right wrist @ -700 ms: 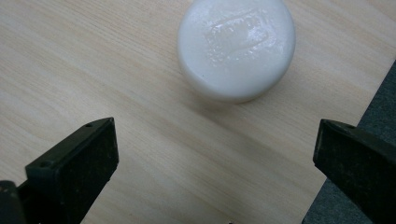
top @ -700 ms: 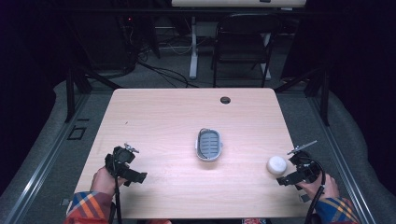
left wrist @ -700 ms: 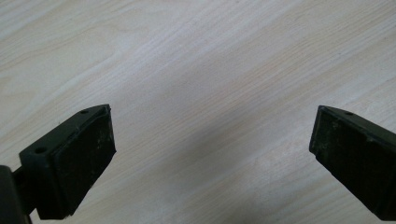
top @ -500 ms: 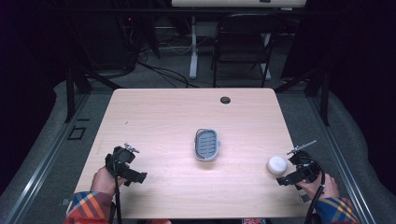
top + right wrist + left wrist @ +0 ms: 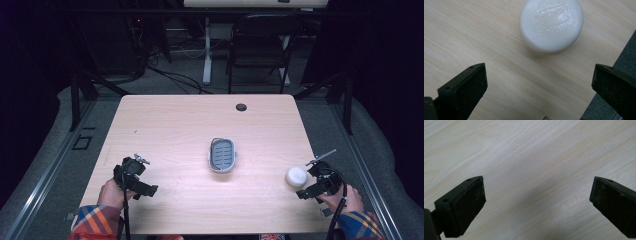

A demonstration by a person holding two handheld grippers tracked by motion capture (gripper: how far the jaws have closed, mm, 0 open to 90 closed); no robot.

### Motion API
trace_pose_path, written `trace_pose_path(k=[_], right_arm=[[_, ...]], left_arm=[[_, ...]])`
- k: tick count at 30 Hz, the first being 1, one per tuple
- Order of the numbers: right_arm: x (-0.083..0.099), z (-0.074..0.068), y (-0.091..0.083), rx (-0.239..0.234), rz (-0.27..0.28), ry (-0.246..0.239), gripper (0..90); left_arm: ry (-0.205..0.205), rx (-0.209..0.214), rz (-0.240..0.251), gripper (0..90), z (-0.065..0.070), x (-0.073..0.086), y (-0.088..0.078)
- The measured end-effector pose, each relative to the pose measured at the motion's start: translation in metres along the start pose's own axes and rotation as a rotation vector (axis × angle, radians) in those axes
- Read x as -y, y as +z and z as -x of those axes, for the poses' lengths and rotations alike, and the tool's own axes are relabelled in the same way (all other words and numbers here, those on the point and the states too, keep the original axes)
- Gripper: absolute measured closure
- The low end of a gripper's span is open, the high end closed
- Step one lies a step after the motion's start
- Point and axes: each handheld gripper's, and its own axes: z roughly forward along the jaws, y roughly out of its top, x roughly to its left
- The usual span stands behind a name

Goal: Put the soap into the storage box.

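Dish [image 5: 222, 155] sits as before, mid-table; we hold both the left gripper [image 5: 134, 176] and the right gripper [image 5: 316, 181] spread, soap [image 5: 296, 176] at right's 12 o'clock.

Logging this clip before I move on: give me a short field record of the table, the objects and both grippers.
surface: light wooden table
centre: grey soap dish, nothing in it
right side: white round soap bar, near the table edge
left gripper: open, over bare wood
right gripper: open, soap just ahead of its jaws, not touching
far edge: dark cable hole
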Motion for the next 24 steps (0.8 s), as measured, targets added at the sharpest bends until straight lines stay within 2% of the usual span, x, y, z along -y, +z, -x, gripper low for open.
trace_pose_path(k=[9, 16, 20, 21, 24], right_arm=[[-0.009, 0.000, -0.002, -0.023, 0.008, -0.011, 0.0], [-0.015, 0.001, -0.002, -0.006, -0.004, -0.029, 0.0], [-0.022, 0.000, 0.002, -0.009, -0.026, -0.055, 0.0], [-0.025, -0.001, 0.003, -0.023, -0.032, -0.055, 0.0], [-0.031, 0.000, 0.007, -0.006, -0.061, -0.078, 0.0]], left_arm=[[0.002, 0.002, -0.004, 0.0, 0.000, 0.000, 0.001], [0.004, 0.003, -0.006, 0.0, 0.001, -0.001, 0.001], [0.004, 0.003, -0.006, 0.0, 0.001, -0.001, 0.002], [0.005, 0.004, -0.007, 0.0, 0.001, -0.001, 0.002], [0.006, 0.003, -0.009, 0.0, 0.001, -0.001, 0.002]])
